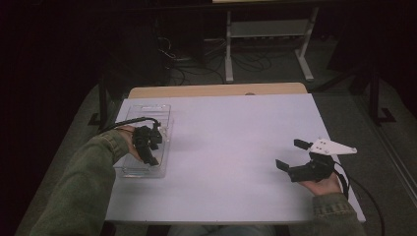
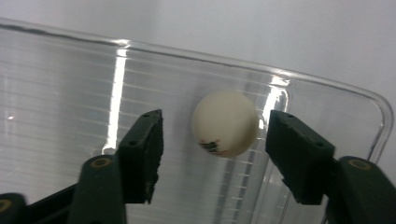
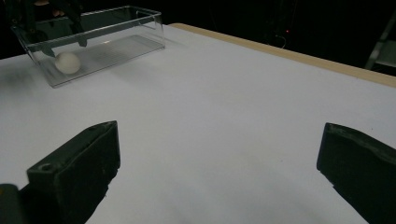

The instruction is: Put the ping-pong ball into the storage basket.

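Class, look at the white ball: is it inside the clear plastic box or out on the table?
Inside. The white ball lies on the floor of the clear plastic box, near one end wall, as the left hand-held gripper view also shows.

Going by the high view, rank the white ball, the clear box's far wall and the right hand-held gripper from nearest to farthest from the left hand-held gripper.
1. White ball, between its open jaws.
2. Clear box's far wall, beyond it.
3. Right hand-held gripper, across the table.

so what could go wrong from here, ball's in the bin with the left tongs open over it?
1. The ball lies free on the ribbed floor of the clear bin, apart from both pads; it may roll toward the wall.
2. The left tongs sit inside the bin; lifting out could catch its rim and shift it.
3. The right tongs rest open far across the table, too distant to steady anything.
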Motion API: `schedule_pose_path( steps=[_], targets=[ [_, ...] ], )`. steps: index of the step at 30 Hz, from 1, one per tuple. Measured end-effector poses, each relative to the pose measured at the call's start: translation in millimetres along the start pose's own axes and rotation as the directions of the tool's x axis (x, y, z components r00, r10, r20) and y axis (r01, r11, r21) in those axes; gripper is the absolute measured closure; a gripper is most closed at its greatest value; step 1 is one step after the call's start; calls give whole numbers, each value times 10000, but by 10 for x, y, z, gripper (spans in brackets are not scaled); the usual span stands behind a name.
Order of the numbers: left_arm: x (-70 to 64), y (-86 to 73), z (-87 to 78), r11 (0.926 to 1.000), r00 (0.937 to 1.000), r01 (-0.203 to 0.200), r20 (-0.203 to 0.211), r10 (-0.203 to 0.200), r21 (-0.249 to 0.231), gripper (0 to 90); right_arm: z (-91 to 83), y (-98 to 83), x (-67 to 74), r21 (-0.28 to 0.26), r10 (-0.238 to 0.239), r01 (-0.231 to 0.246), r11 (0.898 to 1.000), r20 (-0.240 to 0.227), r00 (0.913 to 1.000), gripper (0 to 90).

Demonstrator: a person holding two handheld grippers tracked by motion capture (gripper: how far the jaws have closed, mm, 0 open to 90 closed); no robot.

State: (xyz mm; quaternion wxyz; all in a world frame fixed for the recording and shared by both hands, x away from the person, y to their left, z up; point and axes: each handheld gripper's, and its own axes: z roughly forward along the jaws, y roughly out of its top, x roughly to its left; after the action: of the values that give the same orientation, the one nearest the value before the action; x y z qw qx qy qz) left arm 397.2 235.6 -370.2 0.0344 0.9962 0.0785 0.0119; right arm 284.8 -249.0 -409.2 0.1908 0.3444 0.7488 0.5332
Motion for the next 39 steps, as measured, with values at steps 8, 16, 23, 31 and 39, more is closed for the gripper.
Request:
schedule_pose_path(
  steps=[8,16,23,31,39],
  targets=[
    [11,-31,-89,9961,9948,870,-518,-876,-151,67,1,-3,9,110,-82,81,9999,7,10000,0],
    [40,-86,-200,9878,9823,1319,-1228,-1414,-827,0,2,-5,21,254,-178,176,9995,99,9998,0],
    [18,-125,-357,9608,9696,1646,-1421,-1991,-2232,0,-14,-5,15,179,-141,138,9997,141,9998,0],
    [-39,-250,-403,9246,9594,1944,-1327,-2488,-3277,0,-15,0,23,178,-156,154,9997,107,9998,0],
    [-135,-408,-498,8906,9425,2239,-1447,-3013,-3957,0,-19,-1,21,148,-152,150,9998,140,9998,0]
  ],
)
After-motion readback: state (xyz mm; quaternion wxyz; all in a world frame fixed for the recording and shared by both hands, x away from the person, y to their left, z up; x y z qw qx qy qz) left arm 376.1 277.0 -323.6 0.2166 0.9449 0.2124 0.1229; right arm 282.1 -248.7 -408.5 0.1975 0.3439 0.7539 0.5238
